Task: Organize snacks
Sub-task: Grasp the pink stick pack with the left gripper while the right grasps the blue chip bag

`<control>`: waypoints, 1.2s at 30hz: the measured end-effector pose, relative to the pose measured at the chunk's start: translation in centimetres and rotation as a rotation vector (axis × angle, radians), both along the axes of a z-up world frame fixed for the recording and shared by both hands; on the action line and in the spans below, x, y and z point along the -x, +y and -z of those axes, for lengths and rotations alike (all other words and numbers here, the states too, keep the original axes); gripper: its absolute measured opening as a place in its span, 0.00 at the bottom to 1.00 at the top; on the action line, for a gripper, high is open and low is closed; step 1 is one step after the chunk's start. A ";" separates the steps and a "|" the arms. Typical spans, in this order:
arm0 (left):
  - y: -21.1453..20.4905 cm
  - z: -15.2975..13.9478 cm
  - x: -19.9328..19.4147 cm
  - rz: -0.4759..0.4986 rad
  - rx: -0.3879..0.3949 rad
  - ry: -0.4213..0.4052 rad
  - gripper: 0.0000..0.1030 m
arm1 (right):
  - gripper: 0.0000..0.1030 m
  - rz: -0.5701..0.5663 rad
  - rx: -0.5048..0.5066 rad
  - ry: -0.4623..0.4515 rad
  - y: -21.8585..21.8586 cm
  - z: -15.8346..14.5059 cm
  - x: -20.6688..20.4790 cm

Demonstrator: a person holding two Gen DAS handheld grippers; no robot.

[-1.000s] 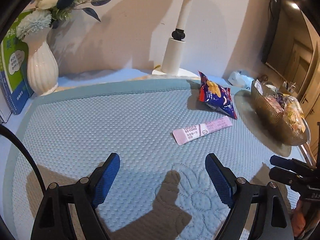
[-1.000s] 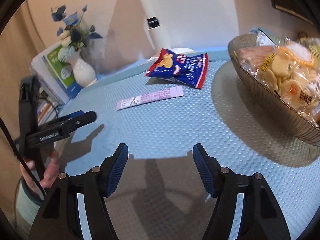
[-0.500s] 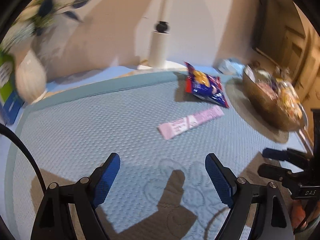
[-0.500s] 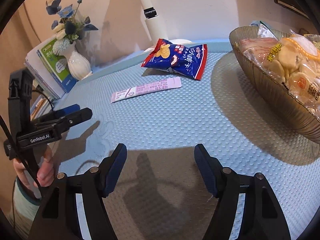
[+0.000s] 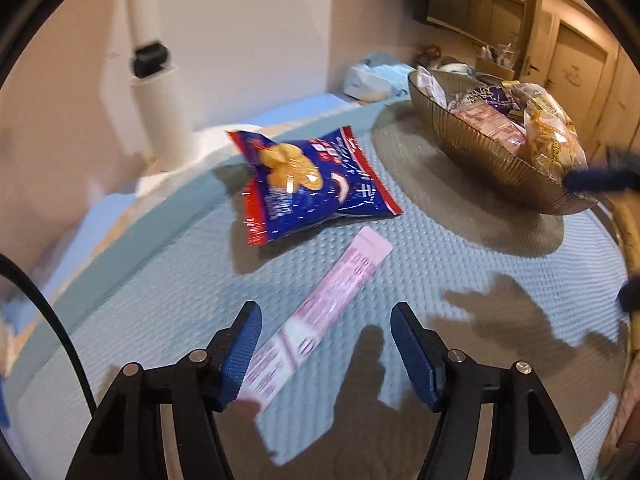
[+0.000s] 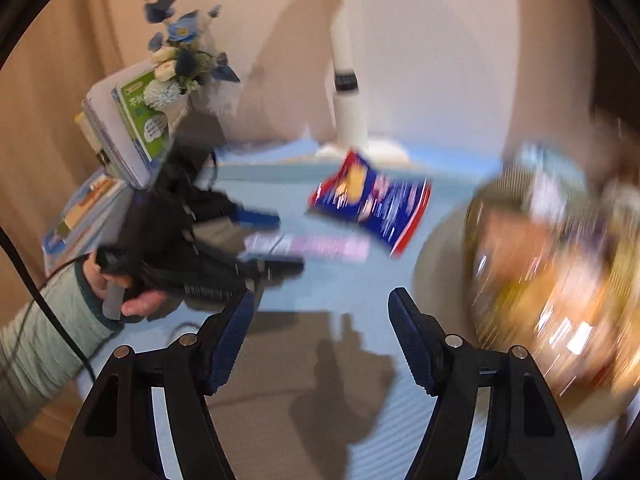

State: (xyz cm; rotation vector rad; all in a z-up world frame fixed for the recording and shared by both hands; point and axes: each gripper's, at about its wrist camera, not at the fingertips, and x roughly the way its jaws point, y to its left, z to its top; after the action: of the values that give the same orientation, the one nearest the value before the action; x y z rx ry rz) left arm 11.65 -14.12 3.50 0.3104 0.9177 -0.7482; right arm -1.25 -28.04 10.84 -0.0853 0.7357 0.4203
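Presently the left tool (image 5: 325, 354) stands wide astride the near end of the pink sachet (image 5: 320, 312), lying flat mid-bench before the chip bag (image 5: 308, 184); the thin sachet may slip; right tool (image 6: 320, 346) wide, empty.

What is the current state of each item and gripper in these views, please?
left gripper: jaws open, straddling the near end of the pink stick, not closed on it.
right gripper: jaws open, empty.
pink stick packet: lying flat on the mat, sealed.
blue chip bag: sealed, puffed, resting on the mat.
snack bowl: upright, heaped with wrapped snacks.
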 end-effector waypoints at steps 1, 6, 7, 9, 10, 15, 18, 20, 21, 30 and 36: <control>-0.3 0.4 -0.2 0.008 -0.005 0.008 0.56 | 0.67 -0.012 0.014 0.004 -0.1 -0.3 -0.7; -1.0 0.4 0.2 0.004 -0.053 -0.033 0.24 | 0.67 -0.025 0.066 0.065 -0.8 -0.8 -5.5; -0.8 0.3 0.1 -0.010 -0.049 -0.029 0.18 | 0.67 -0.028 0.065 0.078 -0.8 -0.8 -6.2; 0.0 0.3 0.0 -0.041 -0.045 -0.021 0.18 | 0.67 -0.031 0.064 0.112 -0.5 -0.5 -7.9; 0.6 0.2 0.1 -0.067 -0.057 -0.024 0.17 | 0.67 -0.021 0.076 0.125 -0.4 -0.3 -8.7; 7.1 -0.2 -1.4 -0.288 -0.038 0.049 0.17 | 0.68 -0.014 0.176 0.182 1.5 1.3 -11.2; 10.4 -0.2 -1.6 -0.390 -0.016 0.014 0.17 | 0.71 -0.006 0.247 0.207 3.6 2.6 -12.7; 12.3 0.1 -1.8 -0.441 0.046 0.038 0.17 | 0.71 -0.002 0.297 0.189 5.1 3.4 -13.7; 12.9 0.4 -2.0 -0.456 0.073 0.049 0.18 | 0.71 0.000 0.330 0.180 5.7 3.7 -14.1; 13.7 0.6 -1.5 -0.480 0.098 0.049 0.18 | 0.74 0.109 0.468 0.234 7.4 6.8 -19.5; 13.7 0.6 -1.8 -0.477 0.102 0.051 0.18 | 0.75 0.188 0.353 0.272 6.0 6.5 -19.3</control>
State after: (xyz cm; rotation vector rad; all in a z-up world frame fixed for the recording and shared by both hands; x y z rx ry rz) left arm 13.43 -0.42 2.93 -0.0221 0.9511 -0.3614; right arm 18.01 -22.07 4.38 -0.2919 1.0716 0.1188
